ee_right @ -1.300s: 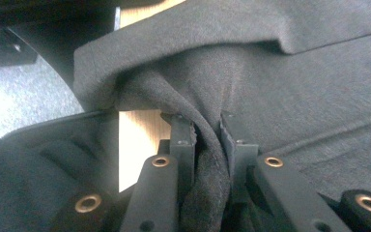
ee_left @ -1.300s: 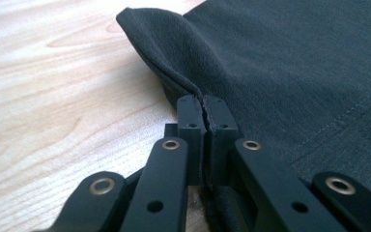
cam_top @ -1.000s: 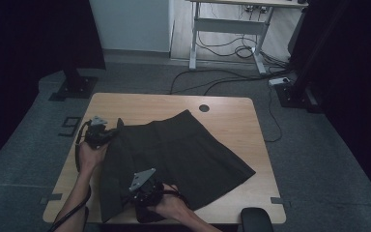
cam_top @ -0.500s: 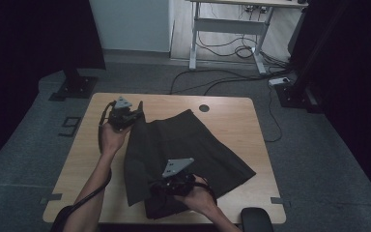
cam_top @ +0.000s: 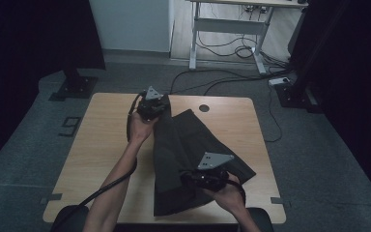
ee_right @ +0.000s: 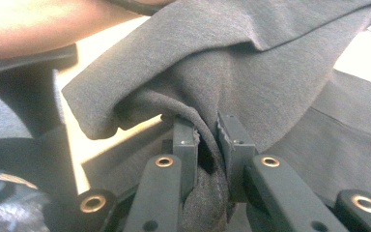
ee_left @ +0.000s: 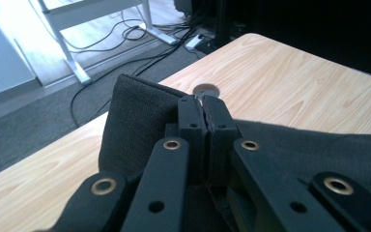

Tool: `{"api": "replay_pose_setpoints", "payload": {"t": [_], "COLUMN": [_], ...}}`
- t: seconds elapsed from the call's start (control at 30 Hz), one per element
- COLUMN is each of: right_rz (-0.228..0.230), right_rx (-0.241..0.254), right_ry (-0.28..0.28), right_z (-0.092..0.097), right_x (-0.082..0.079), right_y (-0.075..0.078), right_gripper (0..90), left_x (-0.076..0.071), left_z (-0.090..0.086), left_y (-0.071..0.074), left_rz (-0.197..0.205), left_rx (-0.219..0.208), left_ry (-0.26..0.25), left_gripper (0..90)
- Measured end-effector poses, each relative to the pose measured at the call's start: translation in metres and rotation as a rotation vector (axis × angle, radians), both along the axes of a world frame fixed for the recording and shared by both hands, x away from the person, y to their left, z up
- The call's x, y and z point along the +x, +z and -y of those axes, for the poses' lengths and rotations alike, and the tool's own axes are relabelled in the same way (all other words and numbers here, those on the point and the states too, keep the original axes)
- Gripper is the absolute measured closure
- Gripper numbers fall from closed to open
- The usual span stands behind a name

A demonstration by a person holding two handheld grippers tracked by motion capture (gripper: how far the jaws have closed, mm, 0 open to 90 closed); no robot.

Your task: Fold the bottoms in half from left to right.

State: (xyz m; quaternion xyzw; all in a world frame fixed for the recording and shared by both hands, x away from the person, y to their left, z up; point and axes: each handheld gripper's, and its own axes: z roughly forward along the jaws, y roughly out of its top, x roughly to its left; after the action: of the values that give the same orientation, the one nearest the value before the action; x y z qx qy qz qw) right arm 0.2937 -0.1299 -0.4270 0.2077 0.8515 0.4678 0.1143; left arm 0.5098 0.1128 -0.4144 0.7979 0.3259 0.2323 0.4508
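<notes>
A dark grey skirt (cam_top: 198, 145) lies across the middle and right of the wooden table (cam_top: 101, 145), with its left part lifted and folding over to the right. At the far middle of the table my left gripper (cam_top: 160, 111) is shut on the skirt's far corner (ee_left: 135, 121); its jaws press together on the cloth edge (ee_left: 204, 108). Near the front edge my right gripper (cam_top: 186, 178) is shut on a bunched fold of the skirt (ee_right: 207, 96), which drapes over its jaws (ee_right: 207, 140). A forearm (ee_right: 53, 29) crosses the top of the right gripper view.
A round cable hole (cam_top: 204, 108) sits in the table top near the far edge, just right of the left gripper. Behind the table are a white desk frame (cam_top: 227, 34) and loose cables (cam_top: 222, 82) on the grey floor. A chair back (cam_top: 67, 217) rises at the near edge.
Both grippers have carried the skirt's left edge up and to the right, from the table's left side to its middle. The flat skirt is now folding over onto itself.
</notes>
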Motion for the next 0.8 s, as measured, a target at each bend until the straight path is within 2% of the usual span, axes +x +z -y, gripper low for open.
{"api": "replay_pose_setpoints", "payload": {"t": [0.07, 0.2, 0.27, 0.37, 0.4, 0.57, 0.63, 0.7, 0.8], "right_rz": [0.003, -0.003, -0.021, -0.040, -0.045, -0.072, -0.086, -0.101, -0.122], "right_rx": [-0.006, -0.030, -0.026, -0.033, -0.036, -0.047, -0.047, -0.050, -0.071], "right_ry": [-0.029, -0.093, -0.116, -0.139, -0.143, -0.164, -0.178, -0.192, -0.216], "right_z": [0.011, 0.031, 0.039, 0.048, 0.050, 0.061, 0.066, 0.071, 0.074], "right_x": [0.001, 0.005, 0.007, 0.010, 0.010, 0.010, 0.011, 0.012, 0.014], "right_y": [-0.002, -0.009, -0.015, -0.025, -0.028, -0.040, -0.045, -0.051, -0.061], "right_gripper": [79.6, 79.8, 80.0, 80.2, 80.2, 80.5, 80.5, 80.5, 80.5], "left_x": [0.002, 0.016, 0.021, 0.025, 0.025, 0.030, 0.031, 0.034, 0.037], "left_z": [0.005, 0.023, 0.033, 0.047, 0.047, 0.069, 0.075, 0.080, 0.083], "left_y": [-0.002, -0.017, -0.025, -0.035, -0.035, -0.050, -0.054, -0.060, -0.067], "left_rz": [0.001, -0.021, -0.030, -0.042, -0.042, -0.063, -0.069, -0.078, -0.094], "left_rx": [0.002, -0.010, -0.004, 0.012, 0.012, 0.016, 0.026, 0.055, 0.080], "left_ry": [-0.003, -0.016, -0.026, -0.038, -0.038, -0.060, -0.063, -0.065, -0.061], "left_gripper": [87.3, 87.3, 87.4, 87.4, 87.4, 87.4, 87.4, 87.3, 86.1]}}
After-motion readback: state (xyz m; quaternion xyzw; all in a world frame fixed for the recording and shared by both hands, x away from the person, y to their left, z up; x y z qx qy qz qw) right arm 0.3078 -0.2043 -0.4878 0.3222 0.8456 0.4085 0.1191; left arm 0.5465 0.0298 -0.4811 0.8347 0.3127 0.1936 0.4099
